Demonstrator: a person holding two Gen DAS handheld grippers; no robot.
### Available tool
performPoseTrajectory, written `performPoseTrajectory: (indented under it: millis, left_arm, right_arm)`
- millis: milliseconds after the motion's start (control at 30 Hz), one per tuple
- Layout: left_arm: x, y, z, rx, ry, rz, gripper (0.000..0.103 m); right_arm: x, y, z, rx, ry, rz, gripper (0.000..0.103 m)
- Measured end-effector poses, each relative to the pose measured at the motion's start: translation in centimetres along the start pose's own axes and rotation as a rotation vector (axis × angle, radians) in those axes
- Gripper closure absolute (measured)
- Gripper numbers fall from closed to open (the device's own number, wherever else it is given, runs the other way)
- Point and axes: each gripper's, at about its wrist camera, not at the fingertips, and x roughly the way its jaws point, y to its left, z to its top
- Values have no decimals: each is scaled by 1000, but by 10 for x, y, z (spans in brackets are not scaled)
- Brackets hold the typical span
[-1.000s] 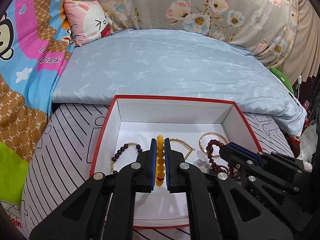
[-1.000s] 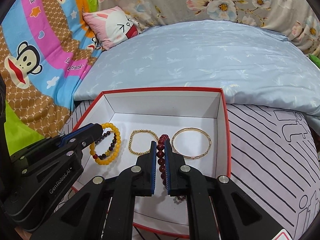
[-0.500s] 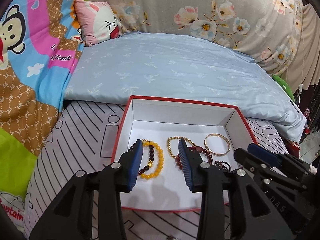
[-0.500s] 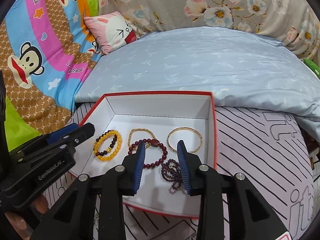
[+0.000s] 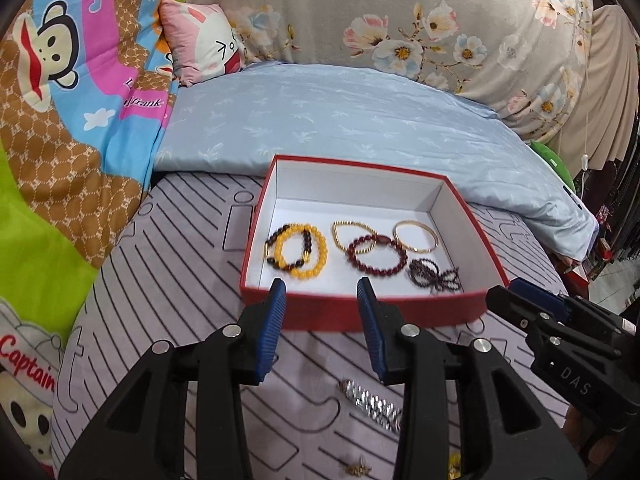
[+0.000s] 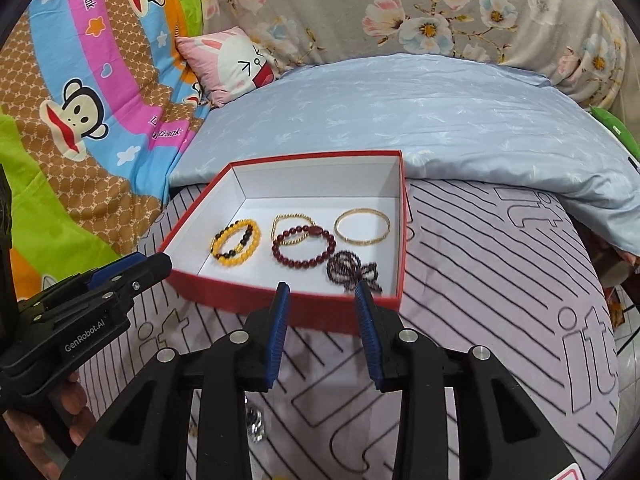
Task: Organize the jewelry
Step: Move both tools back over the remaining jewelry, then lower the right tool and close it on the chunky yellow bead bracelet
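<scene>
A red box with a white inside (image 5: 476, 236) (image 6: 402, 232) lies on the striped bed cover. It holds a yellow bead bracelet (image 5: 314, 260) (image 6: 236, 258) over a dark one, a thin gold bead bracelet (image 5: 344, 226), a dark red bead bracelet (image 5: 376, 270) (image 6: 304, 264), a gold bangle (image 5: 416, 236) (image 6: 362, 226) and a bunched purple bead string (image 5: 432, 276) (image 6: 352, 270). My left gripper (image 5: 322, 292) and right gripper (image 6: 320, 294) are open, empty and just in front of the box. A silver chain bracelet (image 5: 370, 404) lies on the cover beneath the left gripper.
A small gold piece (image 5: 356, 469) lies near the bottom edge. A blue quilt (image 5: 340, 120) lies behind the box, with a pink pillow (image 5: 204, 46) and cartoon blanket (image 5: 60, 100) at the left. The bed edge drops off at the right.
Both grippers opened, releasing the yellow and dark red bracelets into the box, then drew back out of the box toward me.
</scene>
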Motion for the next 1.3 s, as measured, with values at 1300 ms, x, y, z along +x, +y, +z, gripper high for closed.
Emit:
performPoseTrajectory:
  millis: [1300]
  left_arm:
    - [-45,-5,-147,-16,128,-51,68]
  right_arm:
    - [-47,23,-148,0,162,41,69]
